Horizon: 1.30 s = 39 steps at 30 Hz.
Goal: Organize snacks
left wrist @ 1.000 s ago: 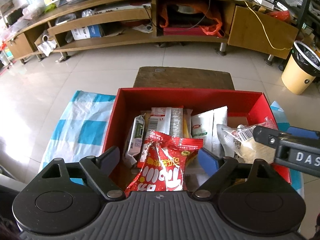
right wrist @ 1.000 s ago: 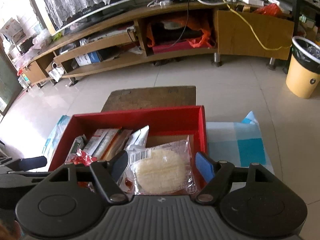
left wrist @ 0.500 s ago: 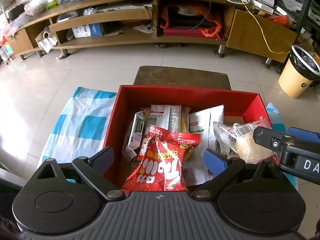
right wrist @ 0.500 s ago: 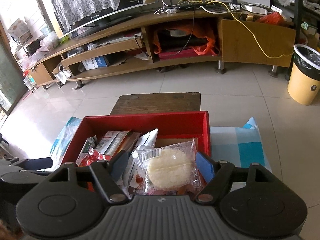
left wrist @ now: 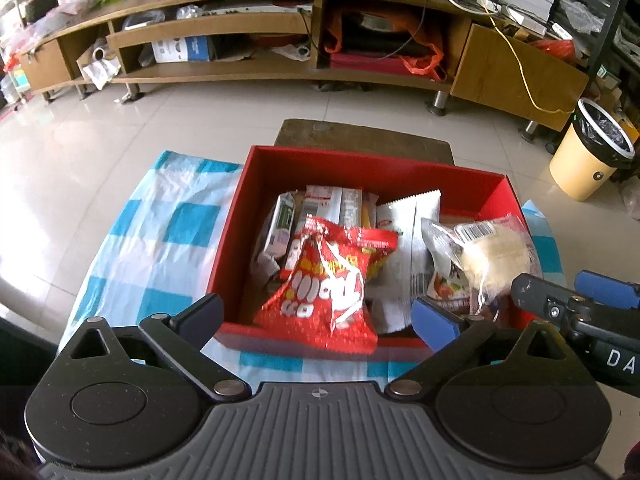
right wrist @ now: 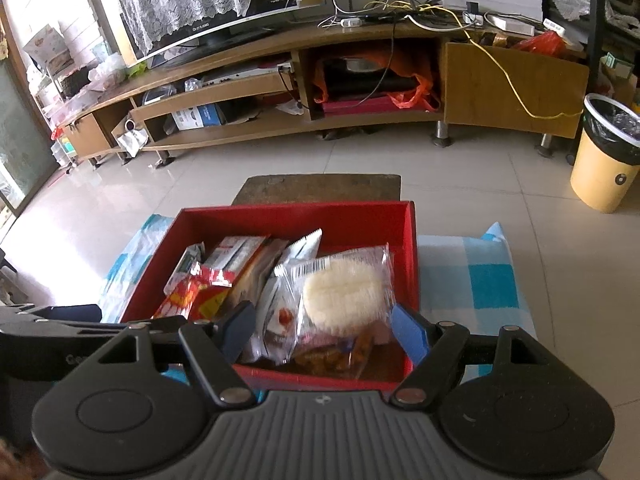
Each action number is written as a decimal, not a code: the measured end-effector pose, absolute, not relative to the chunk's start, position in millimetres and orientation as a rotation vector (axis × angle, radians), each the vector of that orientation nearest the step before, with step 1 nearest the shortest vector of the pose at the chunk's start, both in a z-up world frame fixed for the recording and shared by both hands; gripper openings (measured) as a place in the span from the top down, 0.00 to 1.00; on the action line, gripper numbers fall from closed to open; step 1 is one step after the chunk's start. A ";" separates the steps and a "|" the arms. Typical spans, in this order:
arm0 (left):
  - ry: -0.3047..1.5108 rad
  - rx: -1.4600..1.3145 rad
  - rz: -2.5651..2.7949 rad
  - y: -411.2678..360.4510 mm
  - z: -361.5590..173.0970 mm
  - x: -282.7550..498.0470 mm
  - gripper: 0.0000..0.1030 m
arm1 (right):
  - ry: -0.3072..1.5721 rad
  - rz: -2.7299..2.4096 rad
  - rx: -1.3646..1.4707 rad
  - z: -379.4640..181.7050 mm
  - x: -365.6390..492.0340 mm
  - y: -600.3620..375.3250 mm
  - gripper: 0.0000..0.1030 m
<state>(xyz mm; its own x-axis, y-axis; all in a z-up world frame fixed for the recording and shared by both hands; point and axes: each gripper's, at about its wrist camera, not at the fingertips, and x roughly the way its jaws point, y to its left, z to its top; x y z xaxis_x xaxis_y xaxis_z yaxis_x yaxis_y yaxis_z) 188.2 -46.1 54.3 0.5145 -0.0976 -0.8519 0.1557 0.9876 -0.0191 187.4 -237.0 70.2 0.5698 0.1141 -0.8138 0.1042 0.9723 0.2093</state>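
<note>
A red box (left wrist: 360, 160) sits on a blue-checked cloth (left wrist: 160, 240) and holds several snack packs. A red snack bag (left wrist: 328, 280) leans on its near wall. My left gripper (left wrist: 316, 314) hovers just short of that wall, jaws opening wide, pads clear of the bag. A clear pack with a white rice cake (right wrist: 340, 284) lies at the box's right side, on other packets. My right gripper (right wrist: 324, 326) stands open before it, pads not pressing it. In the left wrist view the right gripper (left wrist: 548, 282) ends just short of this pack (left wrist: 492, 252).
A low wooden stool (left wrist: 360, 136) stands behind the box. Tiled floor stretches to a long wooden TV cabinet (left wrist: 280, 40) with cluttered shelves. A yellow bin (left wrist: 592, 152) stands at the far right. The cloth (right wrist: 480, 280) extends to either side of the red box (right wrist: 300, 220).
My left jaws have spread wider and drawn back from the red bag, which stays in the box. My right gripper has pulled back and up; the rice cake pack remains in the box.
</note>
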 end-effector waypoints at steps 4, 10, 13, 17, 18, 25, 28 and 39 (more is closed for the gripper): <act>1.013 0.064 -0.153 -46.4 54.4 180.3 0.00 | 0.970 0.001 0.258 70.6 174.4 -238.8 0.30; 1.012 0.070 -0.159 -46.6 52.9 161.2 0.00 | 0.974 0.012 0.270 71.4 158.7 -236.1 0.30; 1.011 0.066 -0.165 -45.9 54.1 154.6 0.00 | 0.971 0.014 0.266 72.3 151.3 -235.1 0.30; 1.003 0.062 -0.169 -44.9 56.9 147.1 0.00 | 0.966 0.014 0.271 74.3 144.5 -235.9 0.29; 1.000 0.063 -0.168 -44.8 57.3 145.3 0.00 | 0.965 0.014 0.275 74.7 142.3 -236.3 0.29; 0.995 0.059 -0.170 -40.1 58.8 128.1 0.00 | 0.955 0.025 0.292 78.7 126.1 -232.7 0.29; 0.996 0.054 -0.170 -37.4 59.1 120.0 0.00 | 0.949 0.030 0.295 81.0 117.4 -229.2 0.29; 0.977 0.051 -0.161 -28.5 63.9 89.1 0.00 | 0.928 0.040 0.303 86.9 86.1 -220.9 0.29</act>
